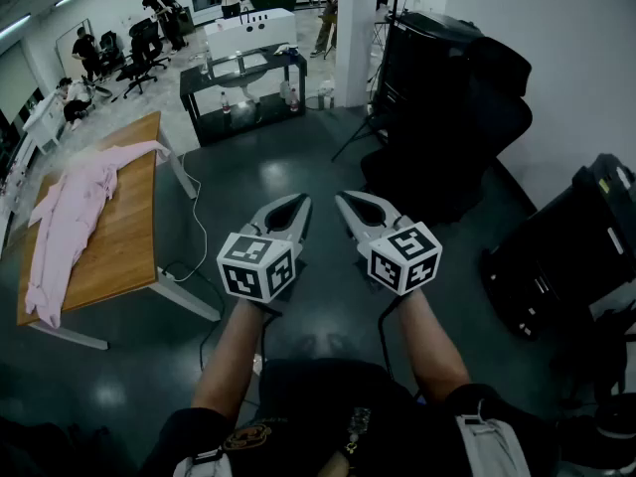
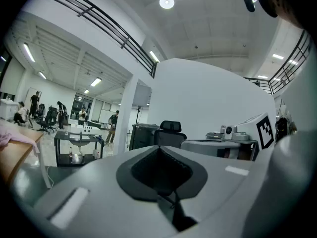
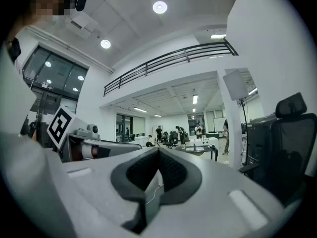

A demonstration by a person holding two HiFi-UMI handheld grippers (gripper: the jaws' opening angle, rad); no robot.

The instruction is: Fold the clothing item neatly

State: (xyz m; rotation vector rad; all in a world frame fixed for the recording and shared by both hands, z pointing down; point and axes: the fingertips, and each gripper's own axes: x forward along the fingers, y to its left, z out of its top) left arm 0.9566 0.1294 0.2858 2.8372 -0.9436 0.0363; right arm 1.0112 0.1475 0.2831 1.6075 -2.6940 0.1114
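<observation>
Garment point(image 1: 70, 217), pink, lies spread along the left side of the wooden desk point(image 1: 124, 237), well apart from both tools. Nearest the person, the left tool point(image 1: 301, 201) and right tool point(image 1: 344, 200) are held side by side, level, over the dark floor point(image 1: 298, 157). Each has its jaws together, with nothing between them. Beyond them stands a black chair point(image 1: 447, 117).

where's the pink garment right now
Head view, far left: the pink garment lies stretched along the wooden table, well to the left of the left gripper.
</observation>
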